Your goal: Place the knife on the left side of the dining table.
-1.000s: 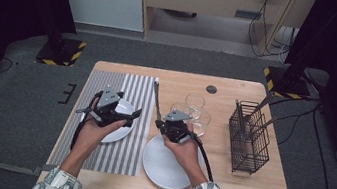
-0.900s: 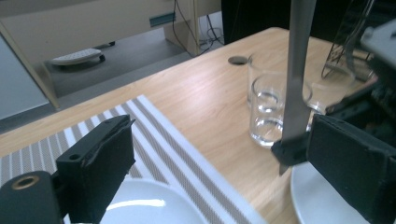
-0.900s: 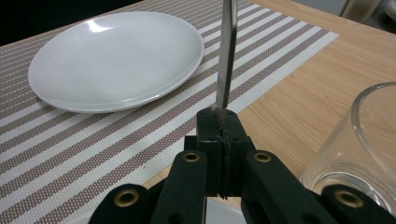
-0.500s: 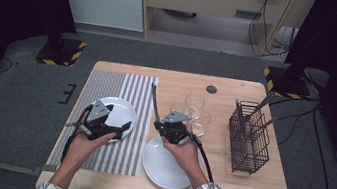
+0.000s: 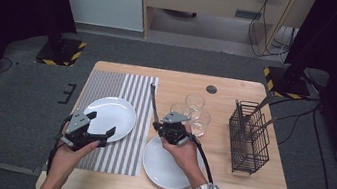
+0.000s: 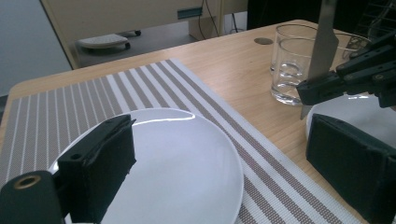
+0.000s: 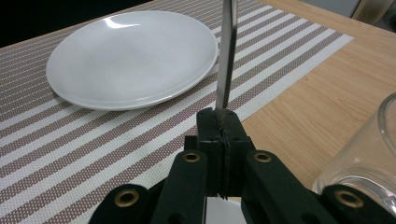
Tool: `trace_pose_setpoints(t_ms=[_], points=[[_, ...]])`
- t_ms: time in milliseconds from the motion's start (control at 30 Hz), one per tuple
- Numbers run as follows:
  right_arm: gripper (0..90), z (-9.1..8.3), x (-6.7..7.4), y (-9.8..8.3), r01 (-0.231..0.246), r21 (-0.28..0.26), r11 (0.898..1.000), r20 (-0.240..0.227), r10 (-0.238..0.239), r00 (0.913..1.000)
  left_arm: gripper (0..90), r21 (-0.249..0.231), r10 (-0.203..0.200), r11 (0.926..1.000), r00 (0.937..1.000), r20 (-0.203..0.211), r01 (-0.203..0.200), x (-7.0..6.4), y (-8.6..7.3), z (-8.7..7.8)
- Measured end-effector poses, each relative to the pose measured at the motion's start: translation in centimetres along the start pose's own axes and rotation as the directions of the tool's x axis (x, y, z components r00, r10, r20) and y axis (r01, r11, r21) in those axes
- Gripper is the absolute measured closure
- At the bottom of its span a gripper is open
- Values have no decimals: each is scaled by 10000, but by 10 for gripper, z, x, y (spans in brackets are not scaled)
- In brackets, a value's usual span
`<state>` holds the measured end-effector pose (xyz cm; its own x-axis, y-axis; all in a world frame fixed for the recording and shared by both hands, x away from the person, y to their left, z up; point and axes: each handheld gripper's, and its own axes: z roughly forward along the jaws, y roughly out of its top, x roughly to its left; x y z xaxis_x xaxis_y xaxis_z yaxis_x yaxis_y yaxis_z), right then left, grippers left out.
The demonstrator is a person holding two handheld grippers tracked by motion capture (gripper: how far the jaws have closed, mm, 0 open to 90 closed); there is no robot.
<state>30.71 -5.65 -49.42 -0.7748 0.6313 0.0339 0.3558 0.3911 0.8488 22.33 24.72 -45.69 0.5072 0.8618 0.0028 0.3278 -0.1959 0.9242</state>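
Observation:
My left gripper (image 5: 101, 123) stands open at the near left rim of a white plate (image 5: 111, 116) on the striped placemat (image 5: 122, 87). In the left gripper view its wide-apart jaws frame that plate (image 6: 177, 168), and nothing is between them. My right gripper (image 5: 158, 124) is shut on a metal knife (image 5: 152, 103) that sticks out away from the person. In the right gripper view the jaws (image 7: 219, 119) pinch the knife (image 7: 227, 60) upright in front of the plate (image 7: 135, 56). The left gripper view shows the right gripper (image 6: 327, 86) with the knife (image 6: 325, 42).
A second white plate (image 5: 165, 167) lies on the bare wood under the right hand. Three clear glasses (image 5: 194, 101) stand just right of the right gripper. A black wire rack (image 5: 249, 137) stands at the right side of the table (image 5: 237, 92).
My left gripper has drawn back from over the plate toward the person and to the left, sinking a little, still open. The right gripper and the knife have not moved.

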Motion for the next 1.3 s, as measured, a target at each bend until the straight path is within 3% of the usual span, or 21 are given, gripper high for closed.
trace_pose_setpoints(t_ms=[200, 333, 533, 767, 900, 967, 1300], points=[[893, 1, 4, 1, 91, 8, 10000, -141, -91, 9999, 72, -94, -409, 9991, 9989, -233, 407, 5, -12, -12], [893, 2, 6, 1, 65, 5, 10000, -185, -65, 9998, 72, -95, -686, 9976, 9976, -4, 686, 6, -18, -16], [893, 3, 8, 3, 21, -54, 10000, -263, -23, 9997, 72, 304, -502, 9982, 9973, -535, 519, 9, -30, -20], [893, 1, 10, 4, 34, -167, 9999, -301, -39, 9995, 70, 821, -250, 9961, 9964, -809, 316, 12, -46, -24], [893, 0, 14, 5, 10, -274, 9996, -397, -21, 9992, 72, 869, -155, 9959, 9951, -979, 241, 12, -51, -30], [893, 0, 15, 5, 36, -258, 9997, -422, -47, 9991, 71, 824, -435, 9952, 9936, -1043, 522, 13, -54, -33], [893, 0, 20, 5, 76, -283, 9996, -553, -91, 9984, 73, 807, -788, 9927, 9886, -1286, 897, 17, -61, -40]])
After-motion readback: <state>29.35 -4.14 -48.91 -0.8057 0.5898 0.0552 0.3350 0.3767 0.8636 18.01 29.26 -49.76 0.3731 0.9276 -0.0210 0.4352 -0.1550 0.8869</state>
